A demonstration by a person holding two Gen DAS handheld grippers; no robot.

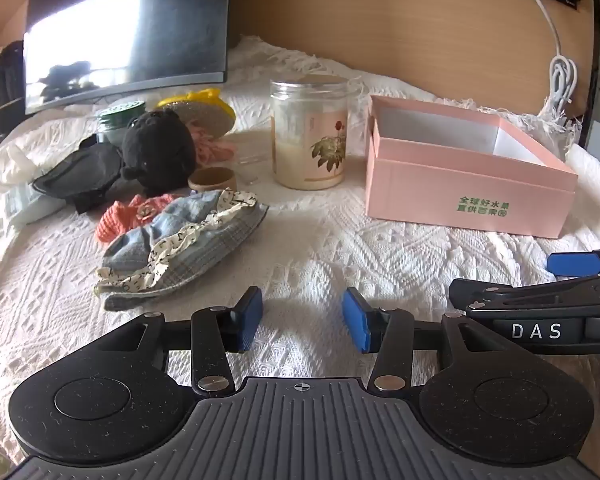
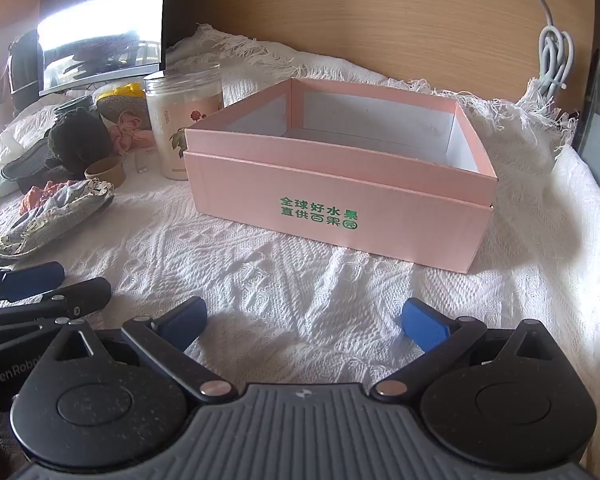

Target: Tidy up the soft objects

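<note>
A pile of soft things lies at the left of the white knitted cloth (image 1: 324, 248): a blue-grey frilled fabric piece (image 1: 180, 244), an orange knit item (image 1: 132, 212), a black plush toy (image 1: 160, 148), a dark fabric pouch (image 1: 80, 176) and a pink knit item (image 1: 212, 144). An open pink box (image 1: 468, 172) stands at the right, its inside bare; it fills the middle of the right wrist view (image 2: 340, 184). My left gripper (image 1: 302, 320) is open and empty, just right of the frilled piece. My right gripper (image 2: 304, 320) is open and empty, in front of the box.
A clear jar with a flower label (image 1: 310, 136) stands between the pile and the box. A small round brown lid (image 1: 212, 180) and a green-lidded jar (image 1: 120, 116) sit by the pile. A dark monitor (image 1: 128, 28) stands behind. A white cable (image 1: 560, 76) hangs at the wooden wall.
</note>
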